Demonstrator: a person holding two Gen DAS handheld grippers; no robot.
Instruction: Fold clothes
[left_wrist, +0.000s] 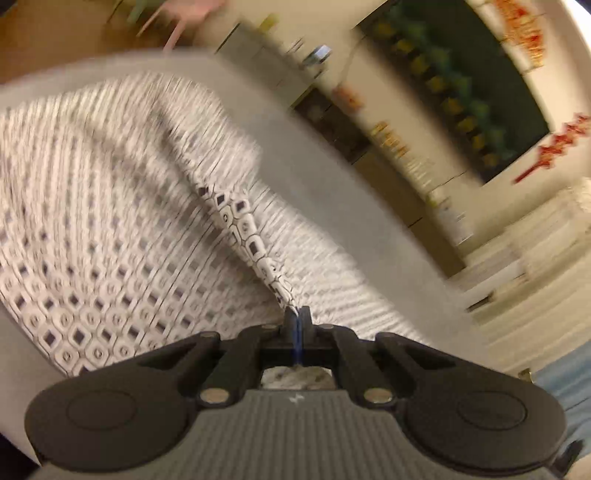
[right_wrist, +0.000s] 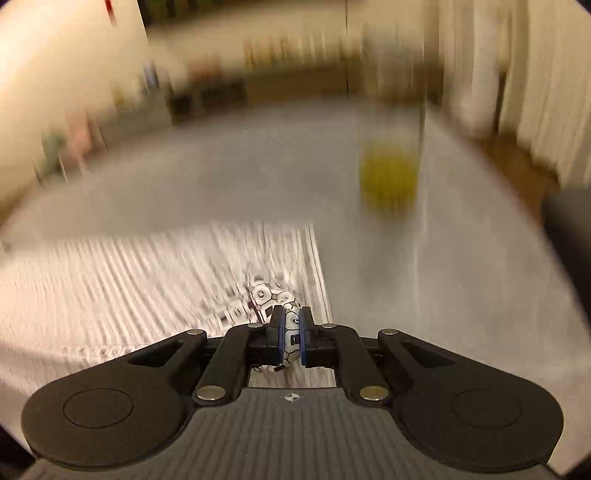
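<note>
A grey bench (right_wrist: 258, 177) carries the patterned white garment (left_wrist: 92, 221). The left gripper (left_wrist: 295, 317) has its jaws clenched on a raised fabric ridge. The right gripper (right_wrist: 291, 332) has its jaws pinching a bunched garment edge.

A home living room, red festive ornaments (left_wrist: 554, 147) hanging on a pale wall, low cabinets (left_wrist: 399, 184) running along it, wooden floor (right_wrist: 517, 162) showing, grey table (right_wrist: 258, 177) standing centre.
</note>
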